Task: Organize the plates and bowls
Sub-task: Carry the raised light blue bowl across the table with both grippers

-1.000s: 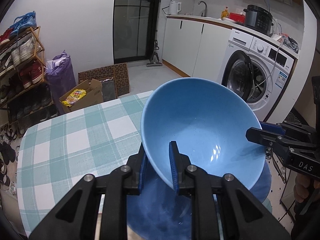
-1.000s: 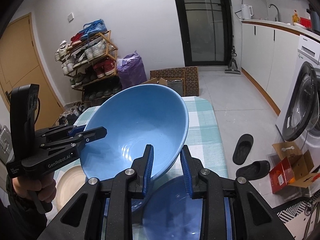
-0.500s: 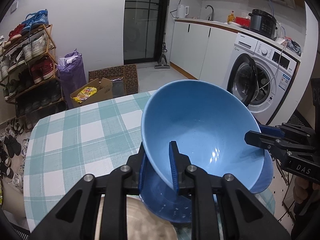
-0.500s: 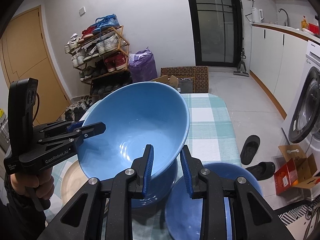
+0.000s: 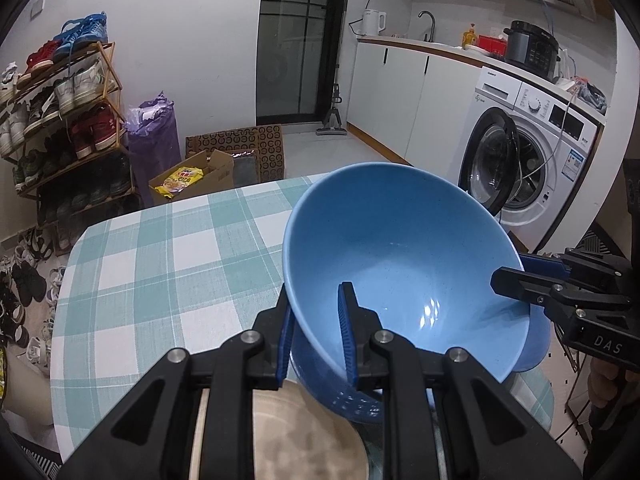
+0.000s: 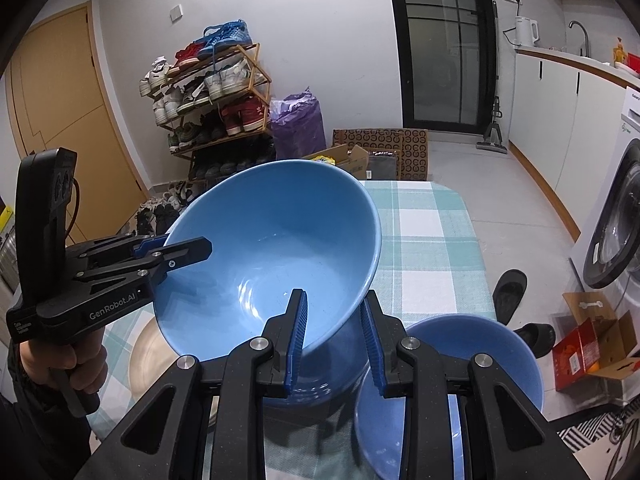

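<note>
Both grippers, left gripper [image 5: 314, 334] and right gripper [image 6: 334, 338], clamp opposite rims of one tilted large blue bowl [image 5: 400, 264], held above a second blue bowl [image 6: 320, 376] near the desk's [image 5: 168, 264] front edge. Uneven lowering could knock the bowls together or slip a rim free.

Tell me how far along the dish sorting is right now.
Little looks finished yet. In hand: the blue bowl, gripped on opposite rims by the left tongs and right tongs, hangs tilted just above a second bowl on the table. Left: set it into that bowl, then deal with the blue plate and the beige plate, which lie apart.
</note>
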